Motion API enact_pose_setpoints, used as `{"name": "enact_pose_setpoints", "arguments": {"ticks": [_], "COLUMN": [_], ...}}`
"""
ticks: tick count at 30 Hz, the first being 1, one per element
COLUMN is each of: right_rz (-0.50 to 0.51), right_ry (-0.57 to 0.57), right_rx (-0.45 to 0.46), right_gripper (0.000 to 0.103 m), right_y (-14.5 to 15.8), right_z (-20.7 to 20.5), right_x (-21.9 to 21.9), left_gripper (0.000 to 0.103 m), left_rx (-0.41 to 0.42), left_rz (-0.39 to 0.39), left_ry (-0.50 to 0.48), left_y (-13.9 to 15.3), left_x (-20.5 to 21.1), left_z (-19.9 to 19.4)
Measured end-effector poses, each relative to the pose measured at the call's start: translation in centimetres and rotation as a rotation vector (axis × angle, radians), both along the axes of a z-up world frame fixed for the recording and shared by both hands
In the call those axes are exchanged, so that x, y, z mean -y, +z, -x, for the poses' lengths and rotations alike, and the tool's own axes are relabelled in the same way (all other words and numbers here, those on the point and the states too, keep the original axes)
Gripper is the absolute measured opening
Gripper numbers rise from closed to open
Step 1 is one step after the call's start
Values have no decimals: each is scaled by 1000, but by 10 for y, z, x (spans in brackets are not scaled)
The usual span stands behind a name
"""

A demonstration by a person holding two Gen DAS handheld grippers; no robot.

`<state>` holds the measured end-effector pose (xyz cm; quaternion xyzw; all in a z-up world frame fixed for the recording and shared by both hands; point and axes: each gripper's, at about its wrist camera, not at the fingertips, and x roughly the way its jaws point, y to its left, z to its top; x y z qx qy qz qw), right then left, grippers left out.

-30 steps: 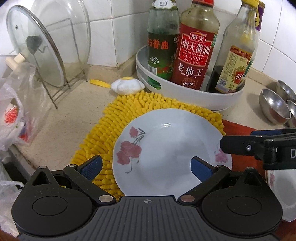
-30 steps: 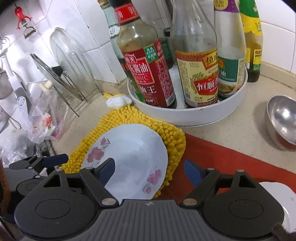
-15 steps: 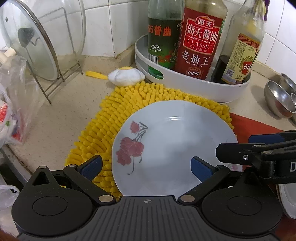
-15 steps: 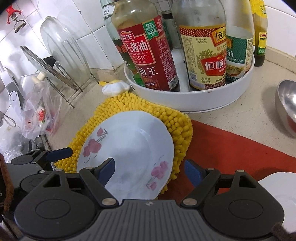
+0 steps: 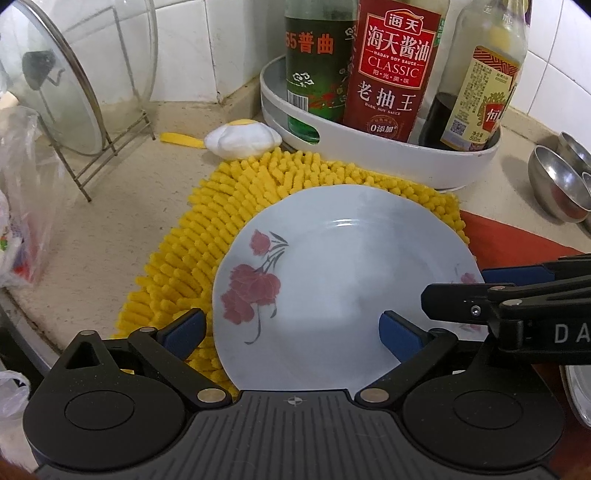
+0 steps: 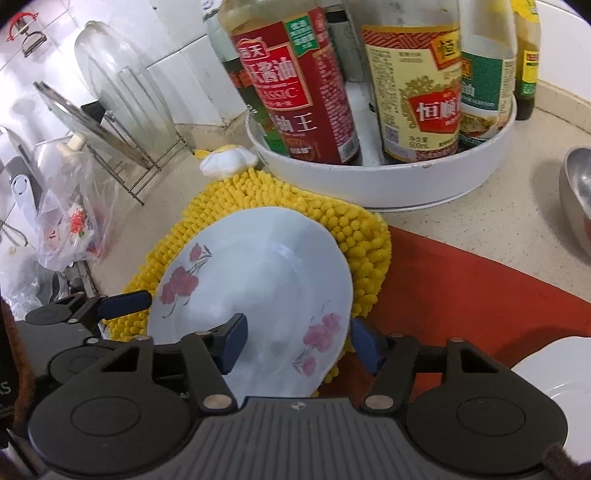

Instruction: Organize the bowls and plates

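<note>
Underneath, smooth round floral plate (image 5: 343, 266) on nubbly yellow chenille mat (image 5: 207, 236).

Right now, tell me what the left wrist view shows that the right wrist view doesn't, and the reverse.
Only the left wrist view shows the left gripper open astride the near left rim of the flowered plate, plus stacked steel bowls.

Only the right wrist view shows the right gripper, whose jaws have just been closing over the plate's right rim, a peeler on the wall, and a green-labelled bottle.

Both show the plate, yellow mat, bottle tray and lid rack.
</note>
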<state>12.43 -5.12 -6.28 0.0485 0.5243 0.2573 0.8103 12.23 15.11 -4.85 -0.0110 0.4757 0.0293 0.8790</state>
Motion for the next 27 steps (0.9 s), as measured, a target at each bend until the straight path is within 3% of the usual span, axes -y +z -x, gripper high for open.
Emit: {"name": "enact_pose_setpoints", "arguments": {"ticks": [27], "right_rz": [15], "right_ry": [-29], "right_rx": [-7], "right_gripper": [56], "right_y": [0], "right_z": [3], "right_x": [0], "left_gripper": [101], "left_rx": [-6], "left_rz": [15], "left_ry": [-32], "left_y": [0], "left_x": [3], "left_z": [3]}}
